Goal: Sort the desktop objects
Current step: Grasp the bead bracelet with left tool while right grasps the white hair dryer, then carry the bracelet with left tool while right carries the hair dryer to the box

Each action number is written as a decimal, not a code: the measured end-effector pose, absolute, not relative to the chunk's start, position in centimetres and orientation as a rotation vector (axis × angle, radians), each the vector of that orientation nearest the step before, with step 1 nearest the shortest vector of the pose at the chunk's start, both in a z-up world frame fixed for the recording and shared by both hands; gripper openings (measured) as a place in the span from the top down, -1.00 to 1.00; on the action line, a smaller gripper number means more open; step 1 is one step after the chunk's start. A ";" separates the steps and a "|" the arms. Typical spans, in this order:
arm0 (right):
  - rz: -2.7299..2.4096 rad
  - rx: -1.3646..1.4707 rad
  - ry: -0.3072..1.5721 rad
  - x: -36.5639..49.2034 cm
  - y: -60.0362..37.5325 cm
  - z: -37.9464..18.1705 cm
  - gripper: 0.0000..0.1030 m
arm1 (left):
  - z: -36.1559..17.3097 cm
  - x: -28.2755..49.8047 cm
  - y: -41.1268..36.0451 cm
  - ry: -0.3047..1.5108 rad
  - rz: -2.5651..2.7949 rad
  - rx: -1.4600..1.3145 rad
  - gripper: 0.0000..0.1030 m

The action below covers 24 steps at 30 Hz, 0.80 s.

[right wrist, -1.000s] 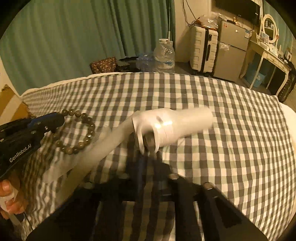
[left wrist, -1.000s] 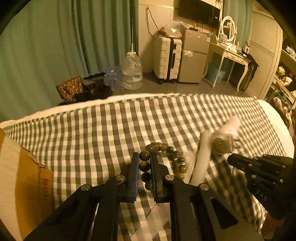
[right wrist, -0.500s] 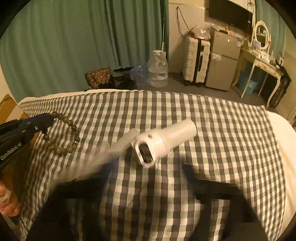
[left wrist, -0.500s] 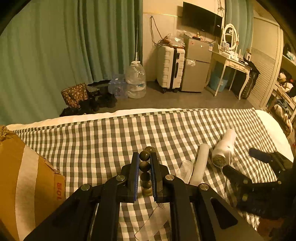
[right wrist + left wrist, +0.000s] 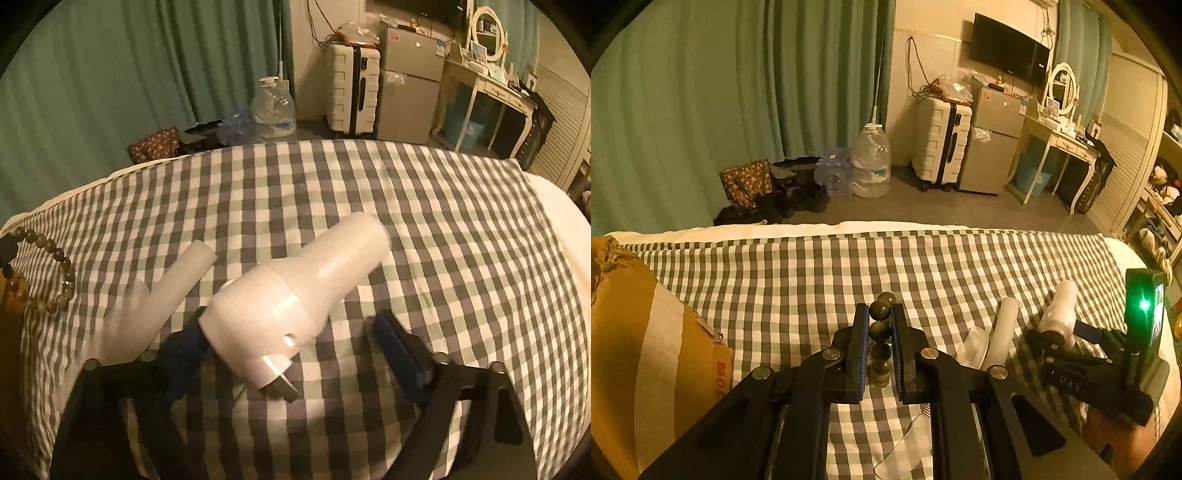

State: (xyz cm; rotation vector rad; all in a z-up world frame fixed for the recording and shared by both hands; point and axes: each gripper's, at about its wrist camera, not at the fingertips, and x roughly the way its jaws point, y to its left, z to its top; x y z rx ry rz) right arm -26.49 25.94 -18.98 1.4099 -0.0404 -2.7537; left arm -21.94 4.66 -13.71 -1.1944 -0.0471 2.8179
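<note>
A gray-and-white checked cloth (image 5: pixel 424 206) fills the middle of both views, with a taped cardboard box (image 5: pixel 646 350) at the lower left of the left wrist view. At the center of the right wrist view a white hair dryer (image 5: pixel 295 291) lies between the spread jaws of the right gripper (image 5: pixel 291 339), which have just been closing (its 2 fingers look clear of it). The left gripper (image 5: pixel 880 325) is clenched on a bead bracelet (image 5: pixel 880 332) at the lower center of its view.

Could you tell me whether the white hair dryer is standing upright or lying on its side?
Lying on its side: the white hair dryer rests lengthwise on the checked cloth, nozzle pointing away, beside a white plastic tube.
</note>
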 end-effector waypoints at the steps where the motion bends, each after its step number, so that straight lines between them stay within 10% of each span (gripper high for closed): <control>1: -2.761 1.399 -0.037 -26.2 26.1 -19.0 -0.32 | -13.8 -21.9 4.5 -0.046 2.818 -1.194 0.79; 2: -2.768 1.400 -0.038 -26.2 26.2 -19.0 -0.09 | -13.7 -21.8 4.6 -0.046 2.818 -1.192 0.79; 24: -2.826 1.076 -0.031 -20.7 24.6 -9.4 -0.07 | -3.9 -16.2 3.8 -0.055 2.964 -0.922 0.79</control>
